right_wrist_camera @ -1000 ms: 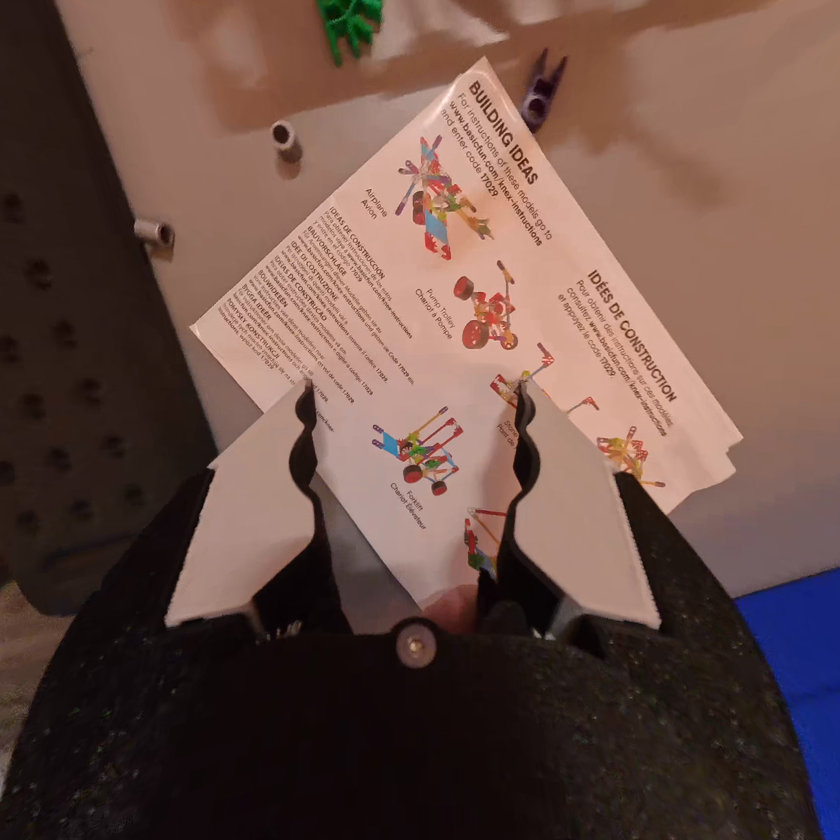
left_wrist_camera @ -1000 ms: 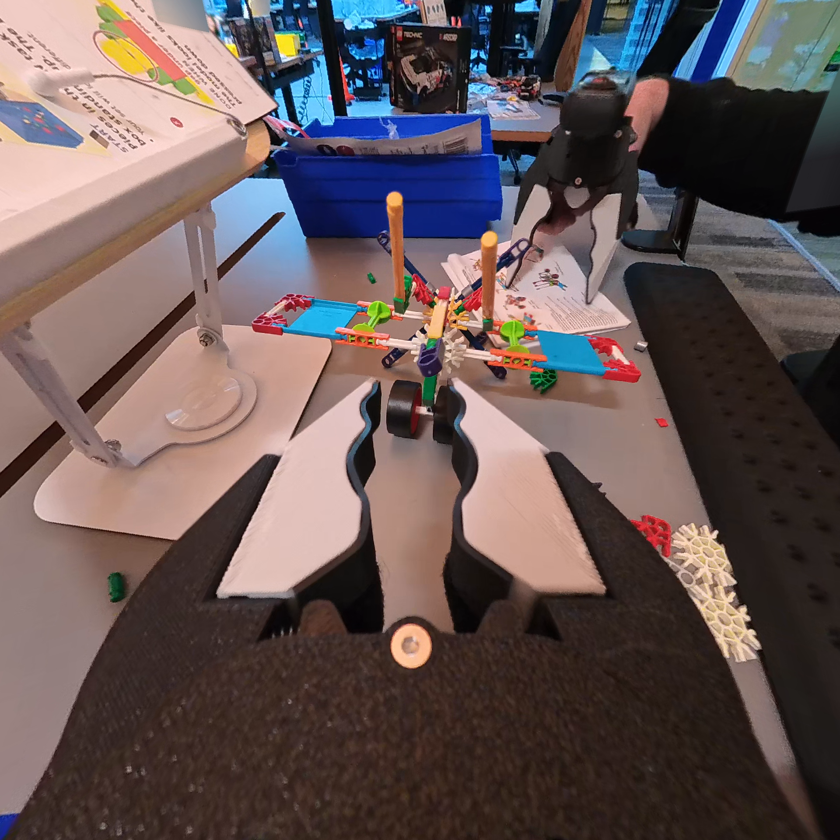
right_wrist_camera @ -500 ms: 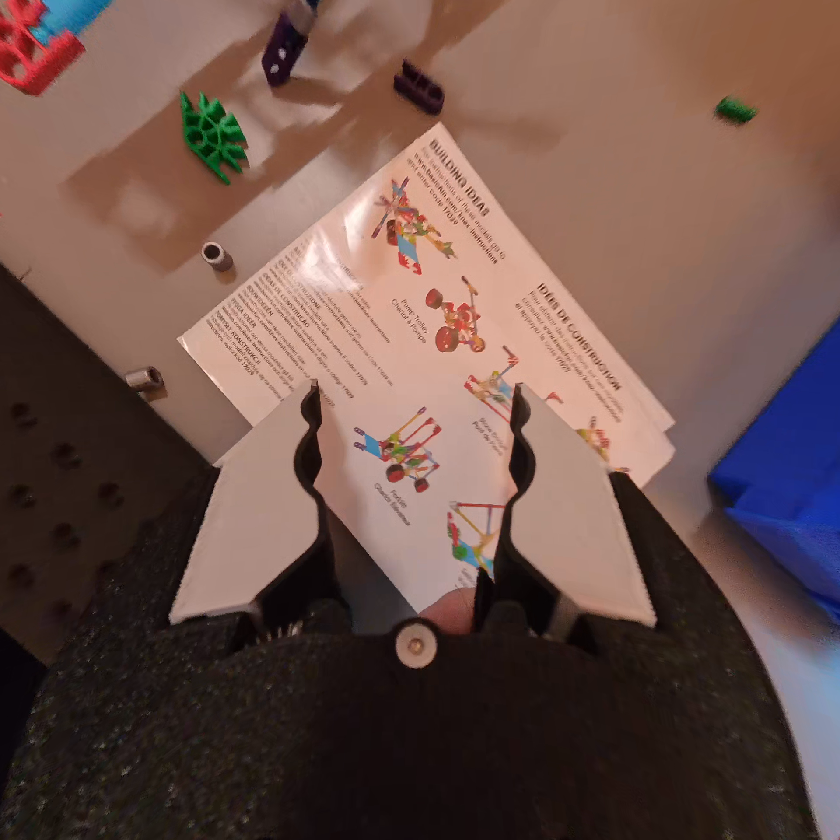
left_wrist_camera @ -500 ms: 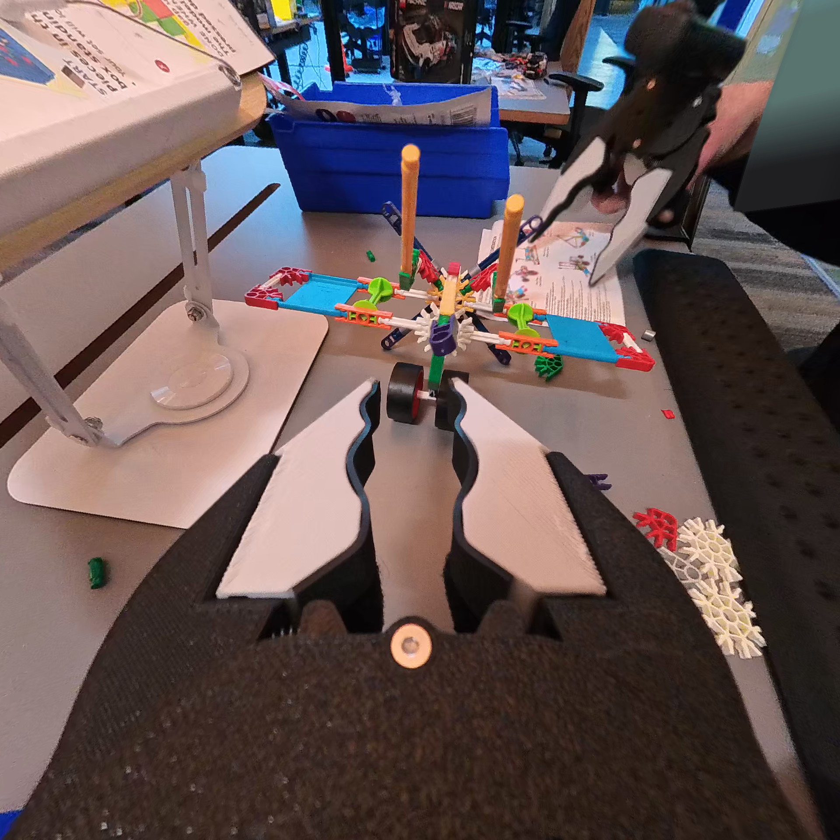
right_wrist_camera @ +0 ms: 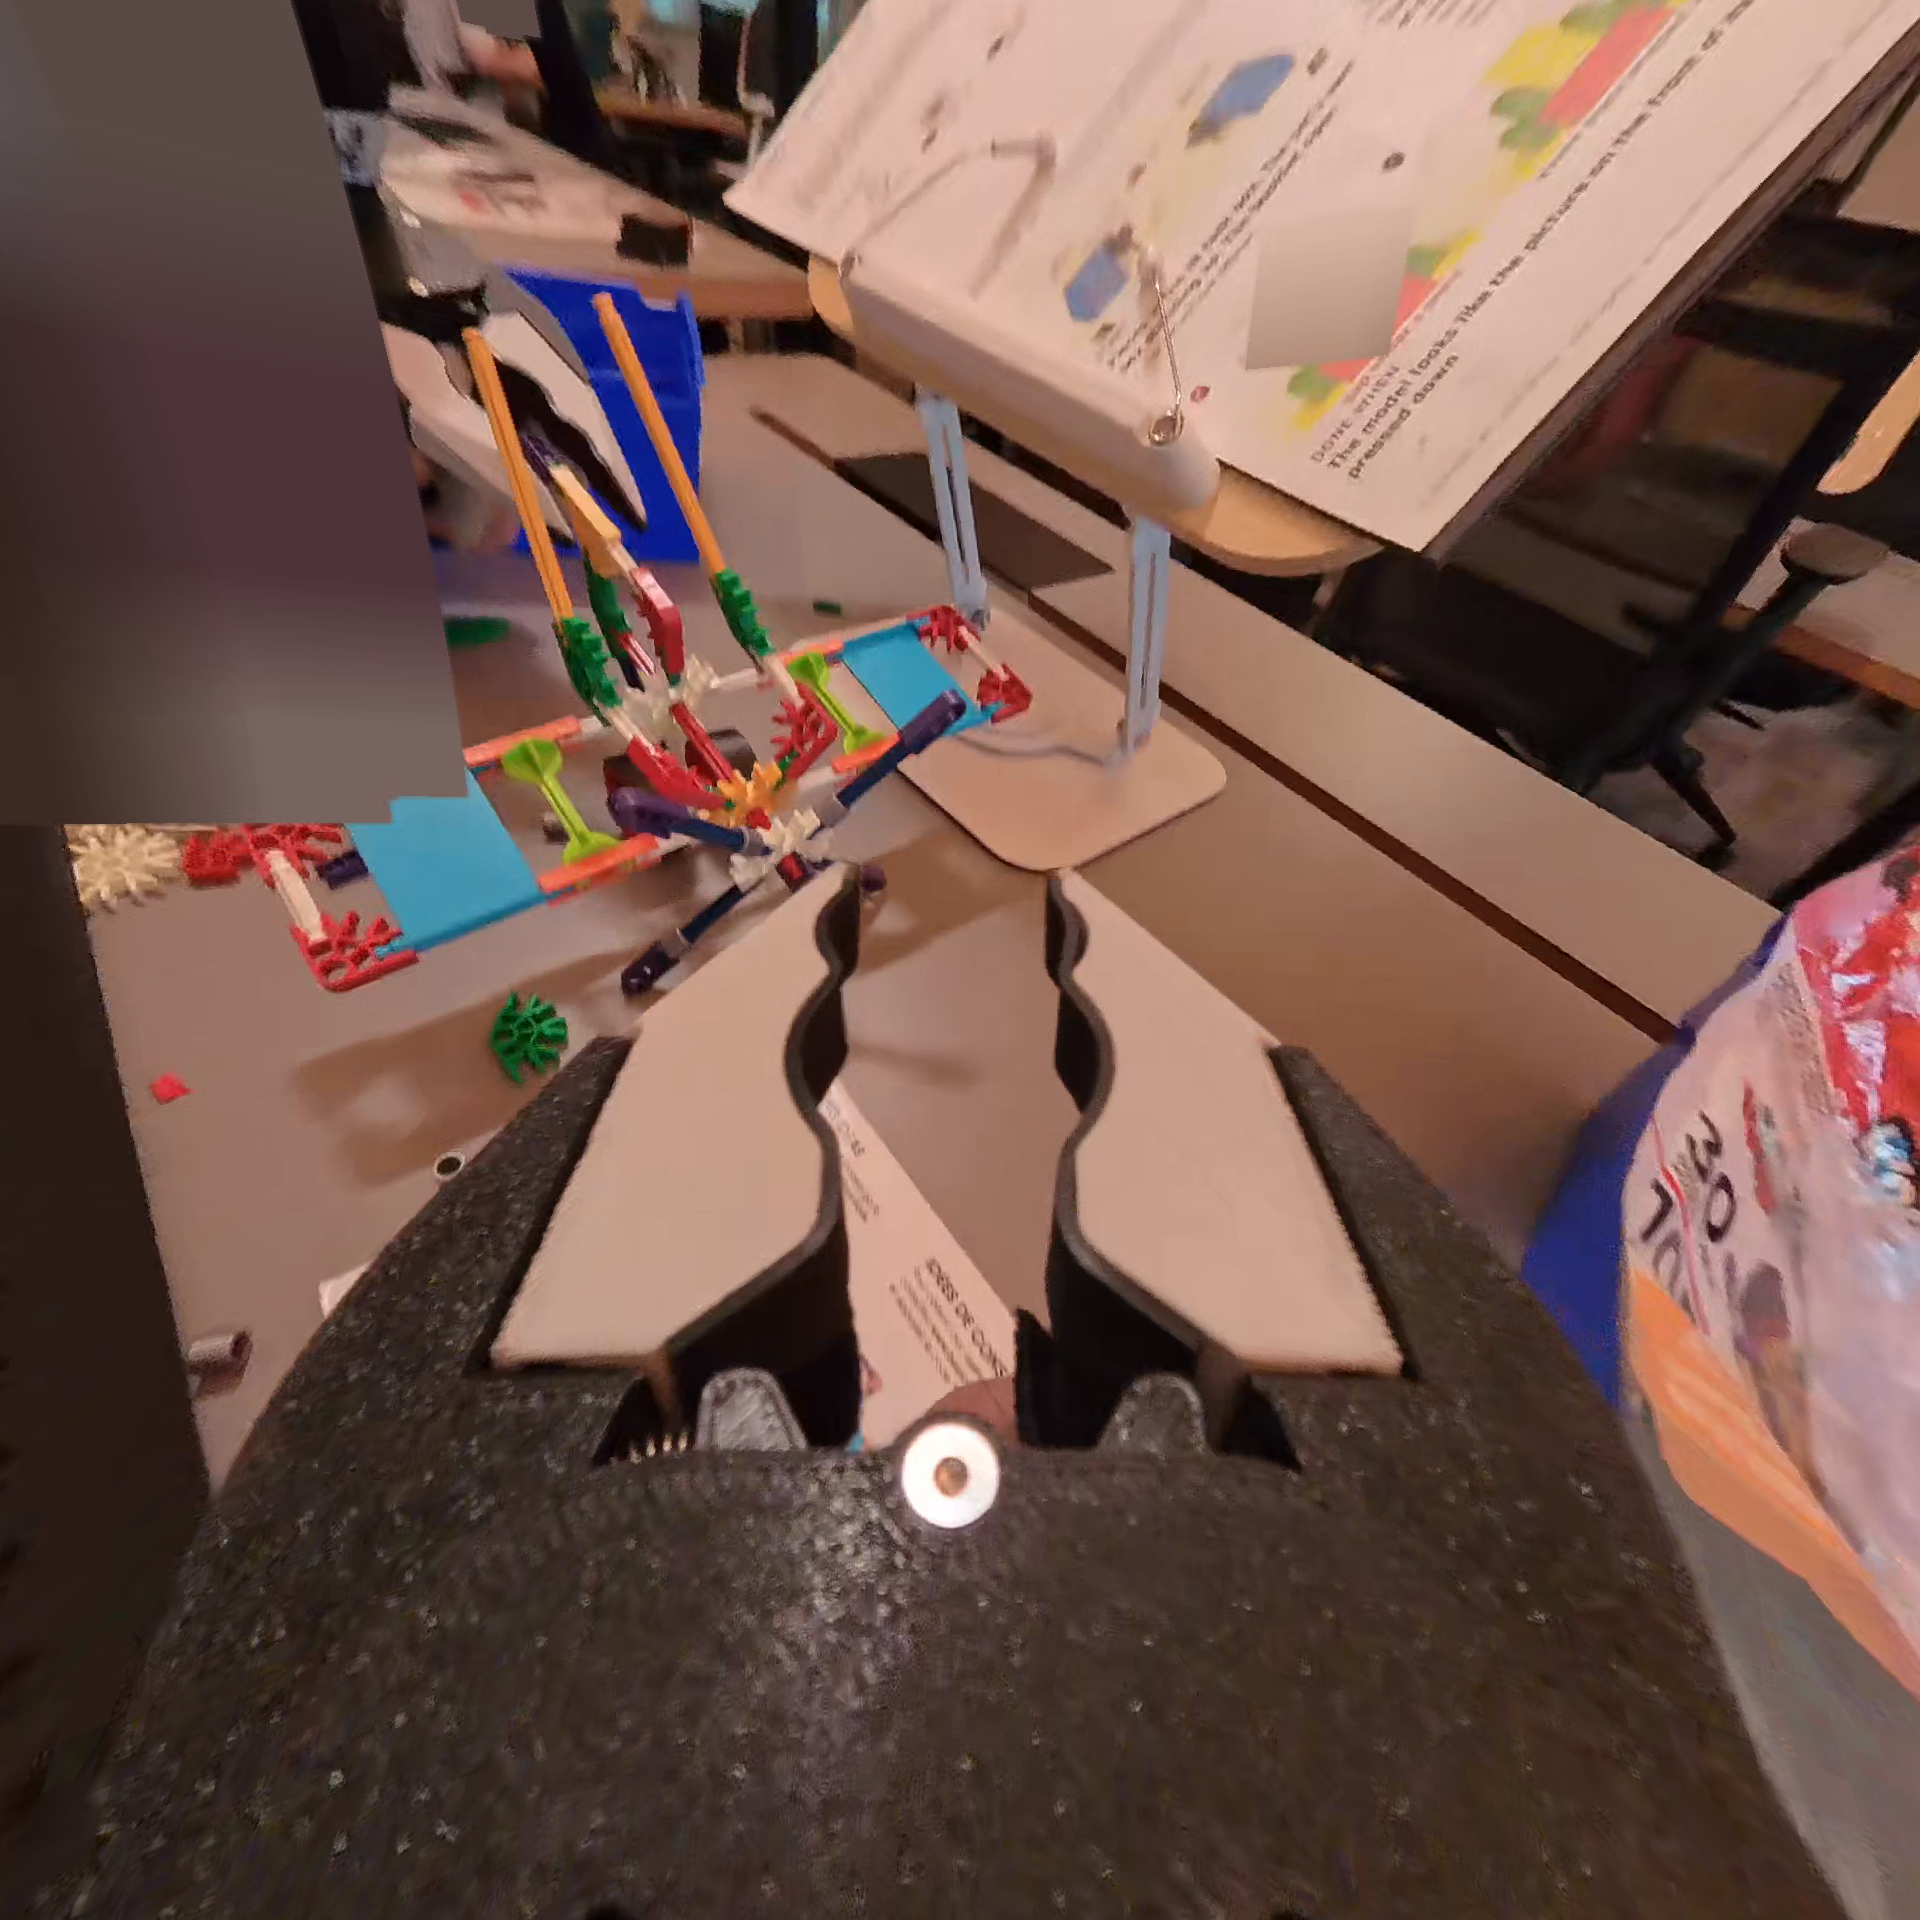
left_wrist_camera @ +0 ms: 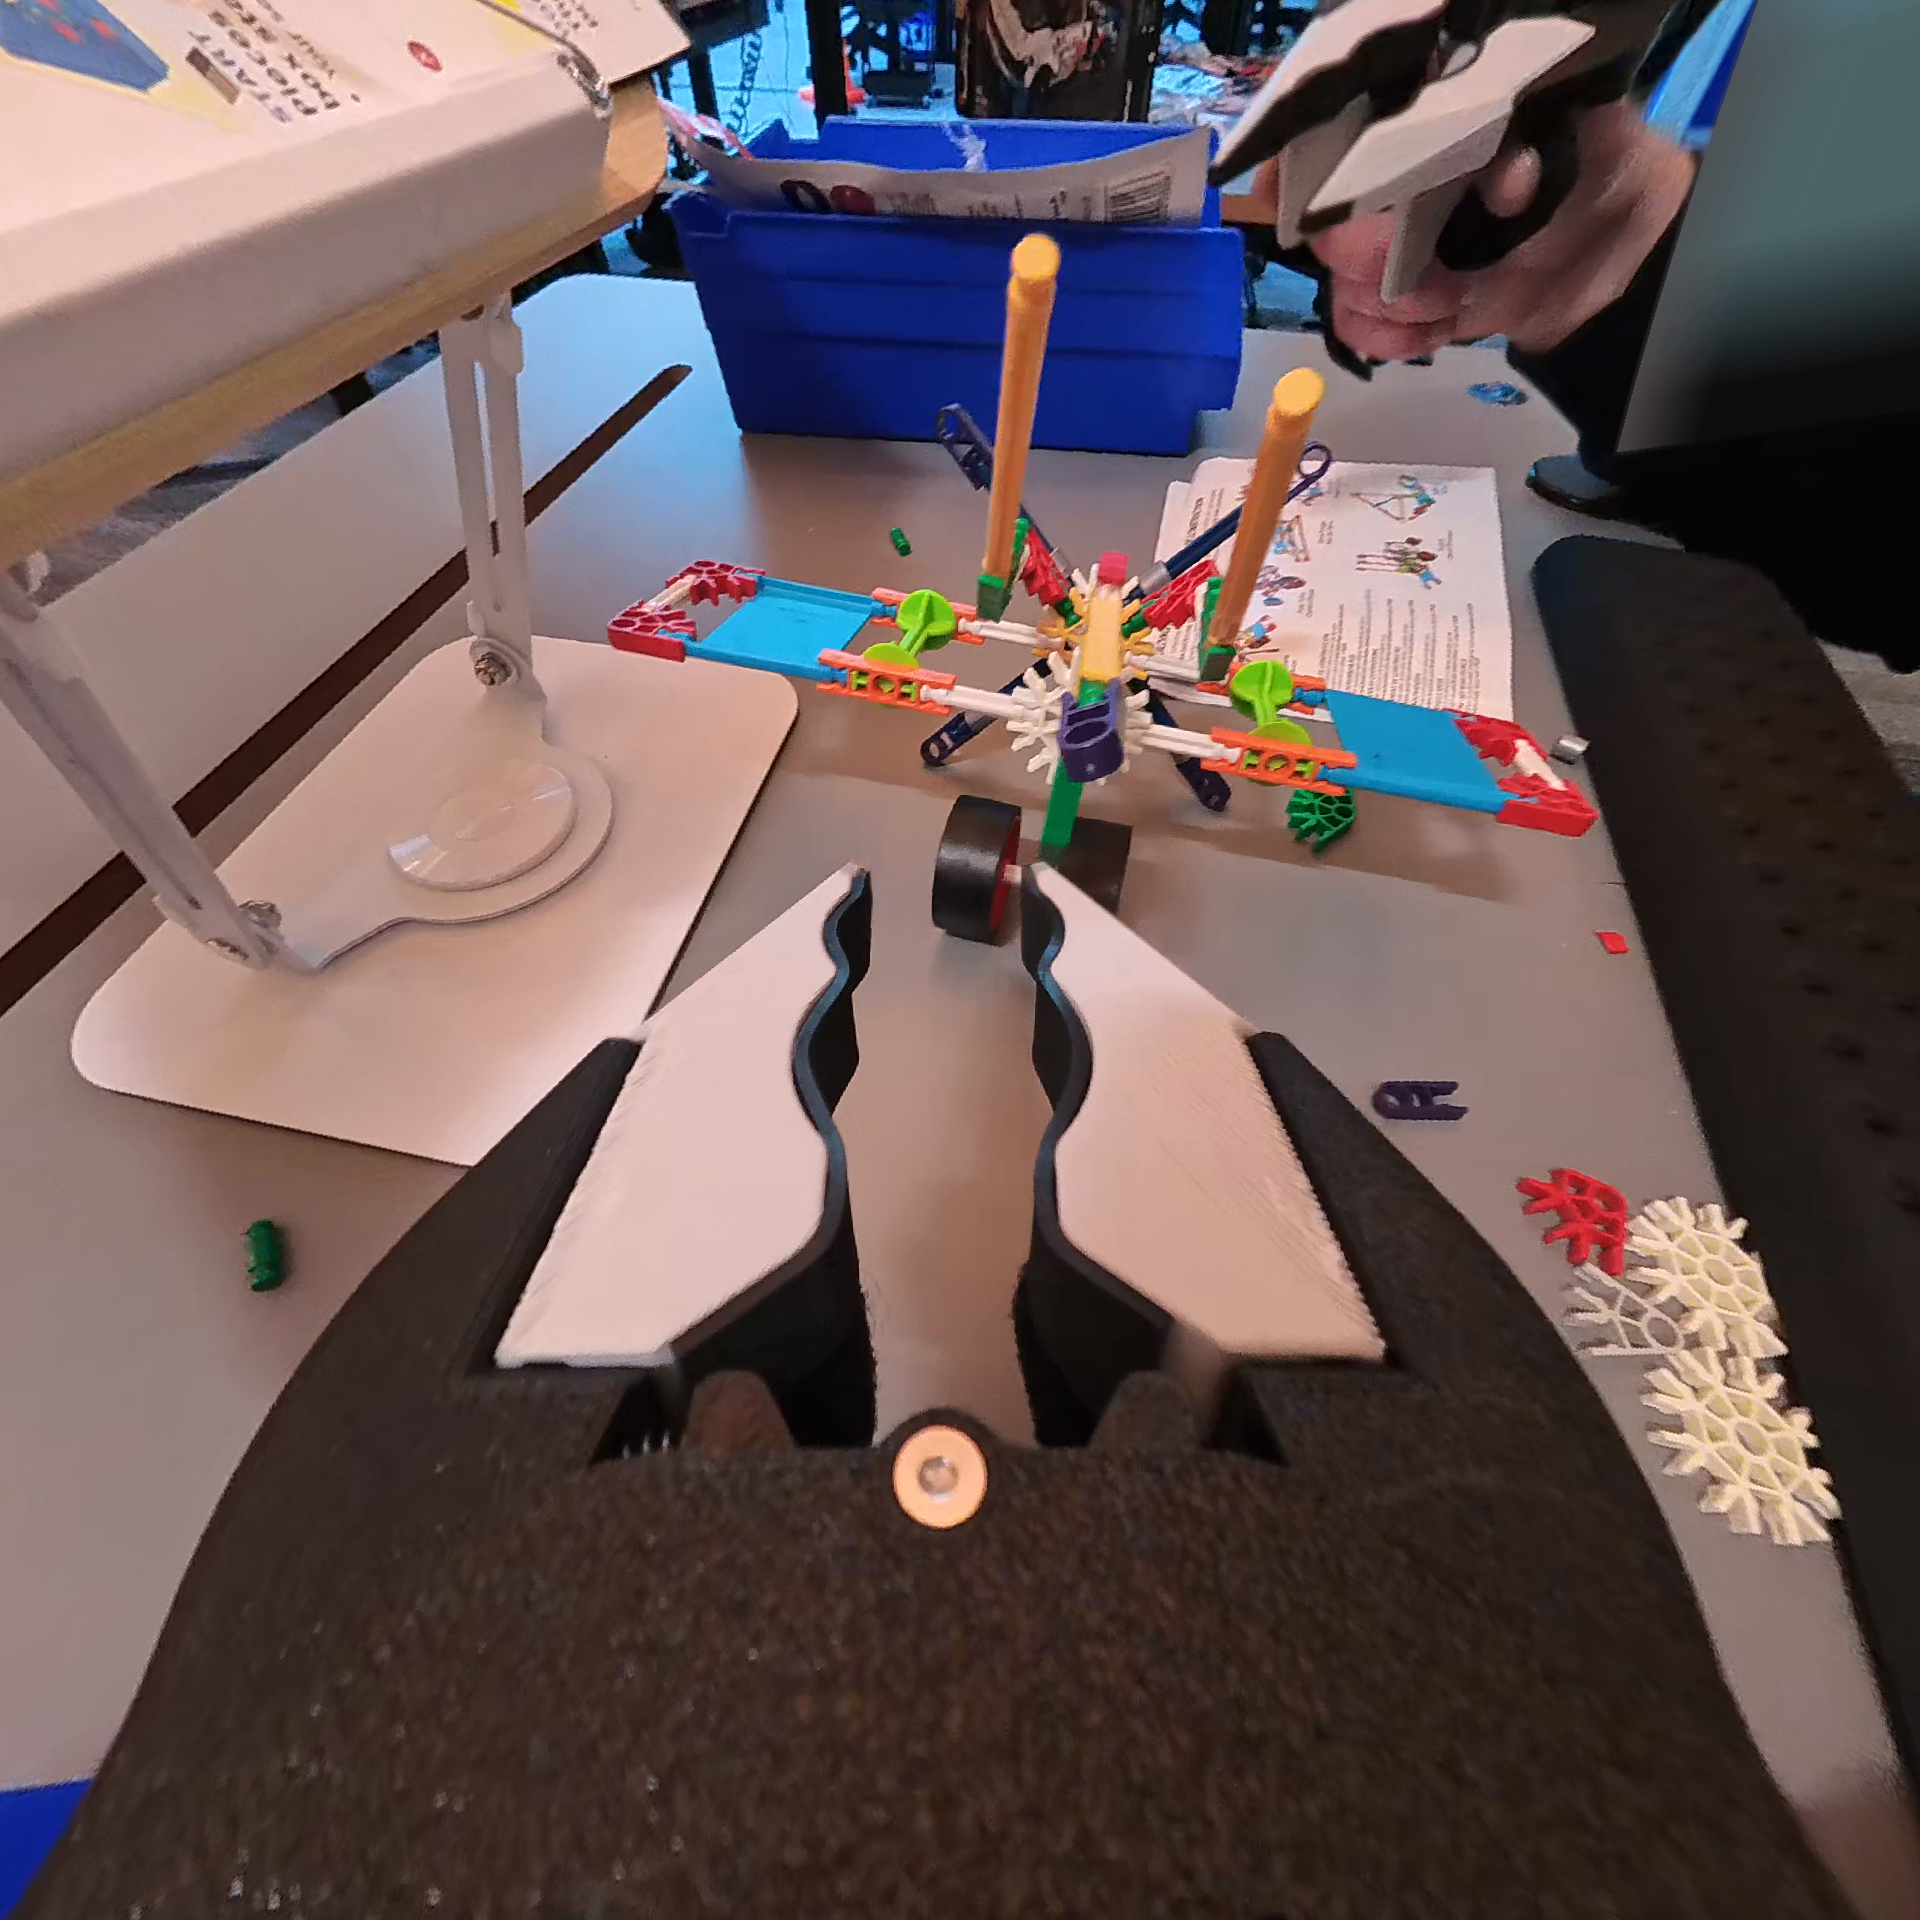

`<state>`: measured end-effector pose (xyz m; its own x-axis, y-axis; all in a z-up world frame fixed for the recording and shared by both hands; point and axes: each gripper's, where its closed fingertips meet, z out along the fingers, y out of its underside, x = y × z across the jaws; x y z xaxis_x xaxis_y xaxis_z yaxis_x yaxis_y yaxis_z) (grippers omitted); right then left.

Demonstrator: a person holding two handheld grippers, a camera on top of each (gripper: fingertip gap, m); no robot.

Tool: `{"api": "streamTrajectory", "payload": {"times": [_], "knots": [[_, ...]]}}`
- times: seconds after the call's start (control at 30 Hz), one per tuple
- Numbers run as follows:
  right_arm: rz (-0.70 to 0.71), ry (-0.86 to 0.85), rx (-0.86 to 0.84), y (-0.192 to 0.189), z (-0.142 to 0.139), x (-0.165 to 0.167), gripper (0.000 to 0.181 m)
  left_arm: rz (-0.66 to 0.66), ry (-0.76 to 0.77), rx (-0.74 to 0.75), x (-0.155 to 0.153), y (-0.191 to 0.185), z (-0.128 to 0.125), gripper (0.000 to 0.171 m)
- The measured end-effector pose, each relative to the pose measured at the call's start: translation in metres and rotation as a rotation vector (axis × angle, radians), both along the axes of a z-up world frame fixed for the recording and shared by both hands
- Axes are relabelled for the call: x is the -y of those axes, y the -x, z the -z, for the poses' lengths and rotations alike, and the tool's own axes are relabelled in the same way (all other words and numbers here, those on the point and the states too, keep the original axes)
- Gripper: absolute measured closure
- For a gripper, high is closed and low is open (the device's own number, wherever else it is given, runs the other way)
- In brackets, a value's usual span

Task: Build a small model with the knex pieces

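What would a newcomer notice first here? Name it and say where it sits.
The colourful toy plane model stands mid-table, two orange rods rising from it. The open left gripper hovers just before its black wheels. A tilted white book stand sits to its left, a blue bin behind, and the open right gripper hangs raised beyond it.

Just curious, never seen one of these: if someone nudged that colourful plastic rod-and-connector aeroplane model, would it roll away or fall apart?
The colourful plastic rod-and-connector aeroplane model would probably roll: it rests on small black wheels. Its thin snap-fit rods suggest it is light and may flex or pop apart. The two upright orange rods might make it tip.
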<state>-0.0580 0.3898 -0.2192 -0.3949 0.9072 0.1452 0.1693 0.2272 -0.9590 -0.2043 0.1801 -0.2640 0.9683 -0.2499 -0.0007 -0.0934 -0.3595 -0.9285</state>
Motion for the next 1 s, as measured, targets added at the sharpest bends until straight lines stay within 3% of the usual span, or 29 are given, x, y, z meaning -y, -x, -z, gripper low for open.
{"api": "streamTrajectory", "payload": {"times": [0.2,0.37,0.67,1.0], "knots": [[0.033,0.066,-0.051,0.01,0.01,-0.008,0.159,-0.022,0.025,-0.011,-0.001,0.005,0.006,0.143],[0.04,0.004,-0.081,0.009,0.015,-0.008,0.163,-0.037,0.028,-0.02,-0.003,0.007,0.007,0.143],[0.113,-0.022,-0.13,0.008,0.009,-0.022,0.163,-0.055,0.042,-0.025,-0.004,0.011,0.011,0.144],[0.136,-0.132,-0.116,0.012,0.02,-0.019,0.163,-0.071,0.062,-0.027,-0.004,0.015,0.017,0.144]]}}
